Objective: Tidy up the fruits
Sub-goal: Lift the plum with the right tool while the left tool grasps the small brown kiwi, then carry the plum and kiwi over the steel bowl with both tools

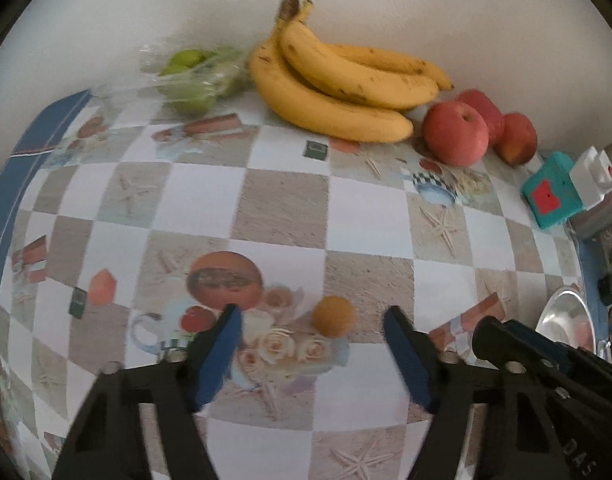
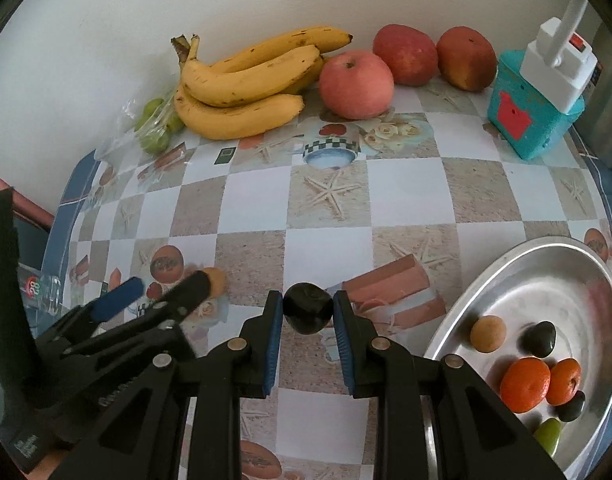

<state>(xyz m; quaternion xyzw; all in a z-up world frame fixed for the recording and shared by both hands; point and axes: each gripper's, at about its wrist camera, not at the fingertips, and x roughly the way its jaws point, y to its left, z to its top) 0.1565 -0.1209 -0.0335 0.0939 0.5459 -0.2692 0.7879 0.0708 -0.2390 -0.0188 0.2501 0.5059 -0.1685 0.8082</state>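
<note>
The right gripper (image 2: 308, 312) is clamped on a small dark fruit (image 2: 308, 314), its blue pads pressing either side of it, and holds it clear above the checked tablecloth (image 2: 406, 188). The metal bowl (image 2: 518, 256) lies to its right and slightly nearer the camera, already holding two orange fruits, a tan one, dark ones and a green one, so the carried fruit probably needs only a short sideways swing over the near rim. The left gripper (image 1: 312, 322) stands part-open with nothing pinched; a small tan round fruit (image 1: 333, 316) rests on the cloth between its fingers, nearer the right one and just past the tips, touching neither pad. Being round, it offers no long axis to line up with, so the jaws can likely close as they stand. The left hand is plainly the nearer one to it. Further off, along the wall, sit the bananas (image 1: 338, 84), three apples (image 1: 456, 134) and bagged green fruit (image 1: 194, 76).
</note>
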